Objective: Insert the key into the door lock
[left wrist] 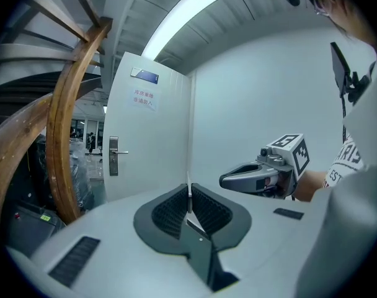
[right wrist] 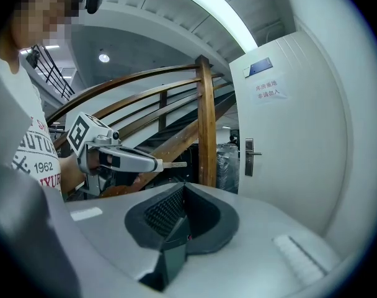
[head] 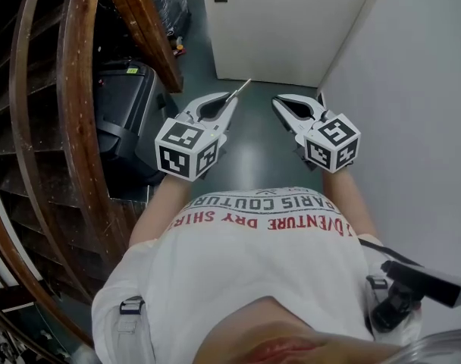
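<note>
My left gripper (head: 228, 101) is shut on a thin metal key (head: 241, 88) whose blade sticks out forward past the tips. In the left gripper view the key (left wrist: 189, 195) stands edge-on between the shut jaws. The white door (head: 291, 21) is ahead and some way off, with its lock plate and handle (left wrist: 113, 156) on its left edge. My right gripper (head: 280, 101) is held level beside the left one, shut and empty. The right gripper view shows the left gripper (right wrist: 157, 164) with the key (right wrist: 174, 164) and the door handle (right wrist: 248, 156).
A curved wooden stair railing (head: 79, 112) runs along the left, with a black case (head: 128, 120) on the floor beside it. A wooden post (right wrist: 206, 123) stands left of the door. A plain white wall (head: 412, 89) closes the right side of the narrow passage.
</note>
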A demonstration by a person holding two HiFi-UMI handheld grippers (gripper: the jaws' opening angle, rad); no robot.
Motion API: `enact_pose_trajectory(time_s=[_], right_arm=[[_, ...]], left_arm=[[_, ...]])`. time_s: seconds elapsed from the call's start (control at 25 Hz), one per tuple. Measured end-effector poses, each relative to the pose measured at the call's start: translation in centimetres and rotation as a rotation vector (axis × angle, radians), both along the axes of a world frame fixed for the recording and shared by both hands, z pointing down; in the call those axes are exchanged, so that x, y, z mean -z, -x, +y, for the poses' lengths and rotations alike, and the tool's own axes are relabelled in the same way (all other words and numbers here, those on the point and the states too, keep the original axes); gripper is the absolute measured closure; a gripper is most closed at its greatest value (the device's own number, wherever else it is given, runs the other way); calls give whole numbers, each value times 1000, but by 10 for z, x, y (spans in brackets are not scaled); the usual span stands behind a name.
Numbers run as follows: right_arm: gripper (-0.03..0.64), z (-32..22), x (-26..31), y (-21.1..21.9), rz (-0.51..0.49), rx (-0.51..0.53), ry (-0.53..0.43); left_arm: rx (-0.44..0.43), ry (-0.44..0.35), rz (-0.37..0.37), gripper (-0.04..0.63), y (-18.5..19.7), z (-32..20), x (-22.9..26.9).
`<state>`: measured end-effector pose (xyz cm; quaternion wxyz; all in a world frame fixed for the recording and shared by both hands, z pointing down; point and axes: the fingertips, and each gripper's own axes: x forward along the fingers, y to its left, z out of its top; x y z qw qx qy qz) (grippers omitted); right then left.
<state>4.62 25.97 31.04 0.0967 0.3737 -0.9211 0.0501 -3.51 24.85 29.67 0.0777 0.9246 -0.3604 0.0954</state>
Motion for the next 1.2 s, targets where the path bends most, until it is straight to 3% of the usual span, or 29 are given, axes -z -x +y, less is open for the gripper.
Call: enact_pose_trajectory(time_s=[0.36, 0.64, 0.92, 1.2], right_arm=[[615, 3, -10, -52, -19, -37, -16], [615, -53, -40, -68, -36, -44, 0], [615, -170, -87, -68, -31, -63, 11], [614, -365, -99, -63, -36, -79, 54]], left_arm=[[8, -21, -17, 572, -35, 14, -13], [44, 13, 0, 572, -37, -46, -40], [60, 24, 9, 572, -26, -167, -84], [69, 75, -2, 572, -16, -366, -93]])
